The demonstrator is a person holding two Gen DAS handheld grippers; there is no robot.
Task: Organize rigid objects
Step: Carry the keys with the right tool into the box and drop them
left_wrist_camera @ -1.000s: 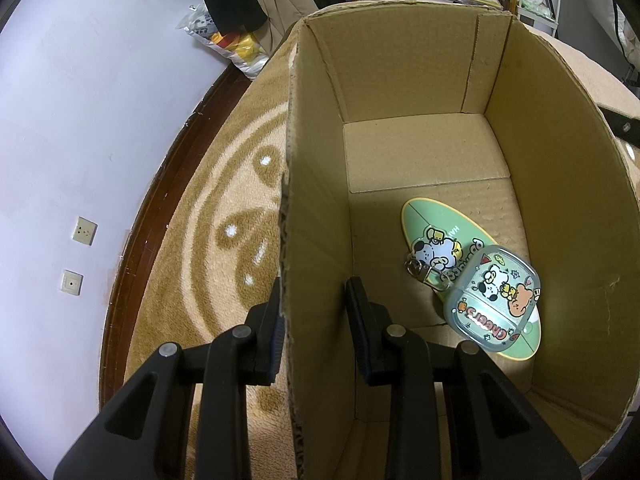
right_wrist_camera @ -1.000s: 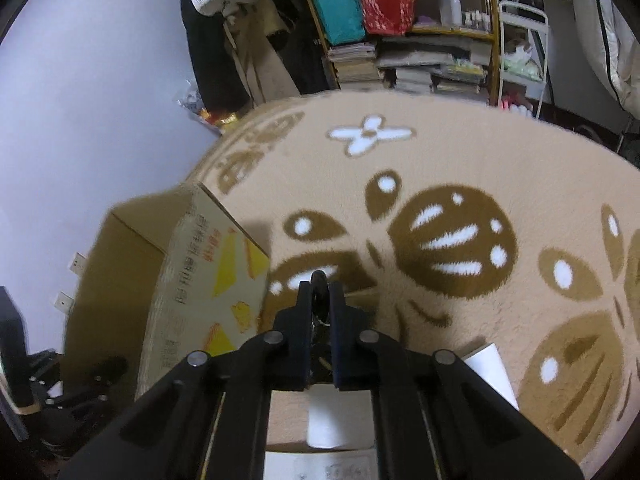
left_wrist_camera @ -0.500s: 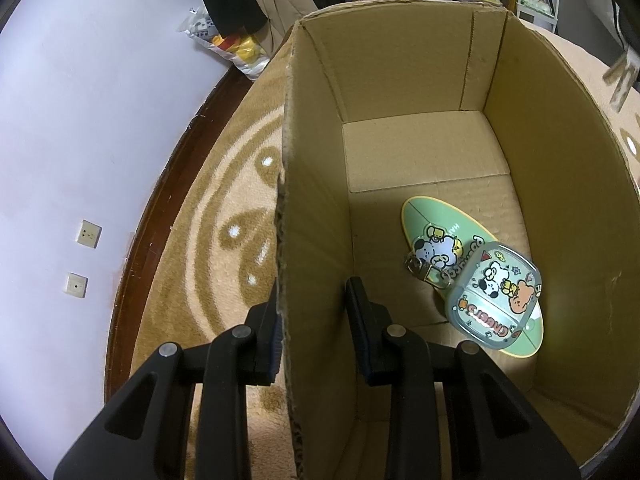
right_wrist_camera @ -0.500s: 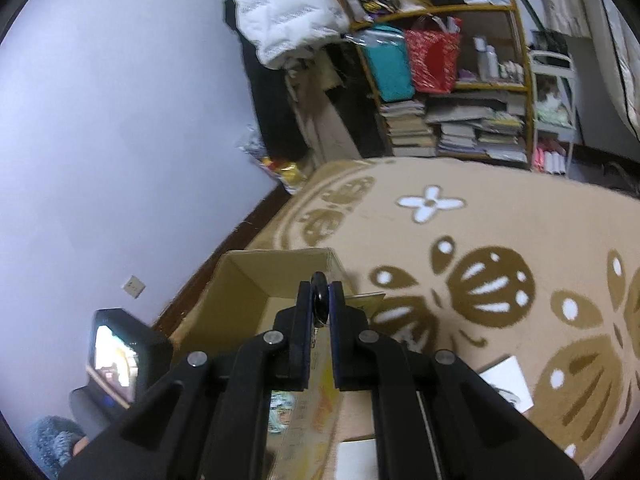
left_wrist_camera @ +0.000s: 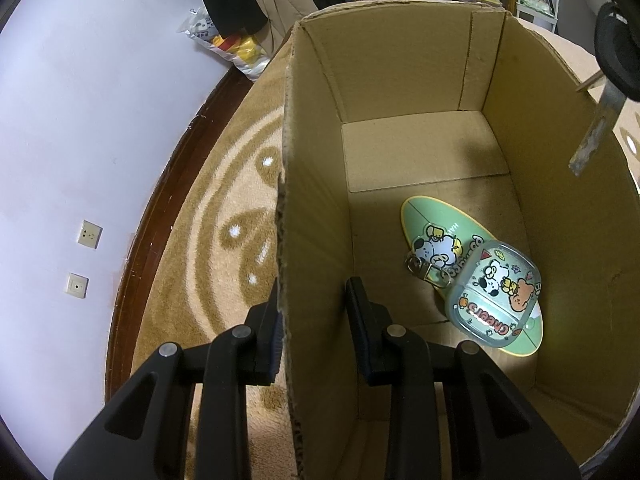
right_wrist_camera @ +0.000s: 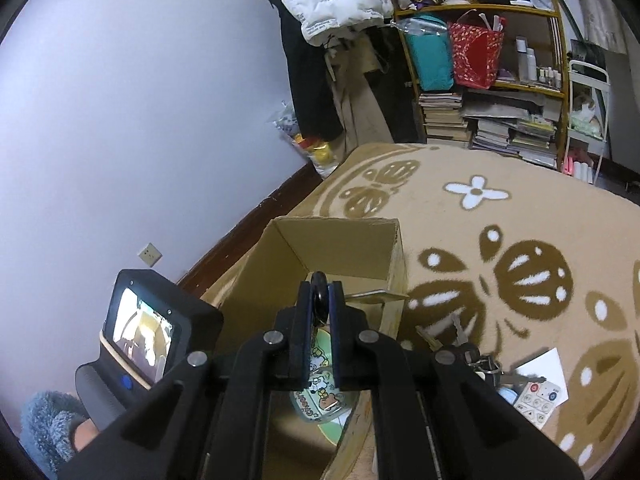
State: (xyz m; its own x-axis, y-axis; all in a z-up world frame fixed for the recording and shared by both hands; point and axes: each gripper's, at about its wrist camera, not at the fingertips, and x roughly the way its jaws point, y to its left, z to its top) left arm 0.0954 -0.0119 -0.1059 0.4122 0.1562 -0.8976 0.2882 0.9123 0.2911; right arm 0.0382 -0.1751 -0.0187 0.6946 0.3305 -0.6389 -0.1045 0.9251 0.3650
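Metal: a small, stiff, light key (left_wrist_camera: 596, 128) with a black plastic head hangs above the open brown cardboard box (left_wrist_camera: 400, 68), right tongs (right_wrist_camera: 320, 300) clamped on its head, the best hold. Left tongs (left_wrist_camera: 312, 308) pinch the box's thin left wall.

Plain brown corrugated cardboard for the box (left_wrist_camera: 400, 60), matt, rough and frayed along the near wall's top edge. Glossy clear plastic on the cartoon case (left_wrist_camera: 494, 294) at lower right of the left view, catching glare. Dull grey metal for the key (left_wrist_camera: 596, 136) blade at upper right, black plastic at its head. Woolly, matt pile on the carpet (right_wrist_camera: 520, 208). Matt black plastic on the right gripper (right_wrist_camera: 319, 304).
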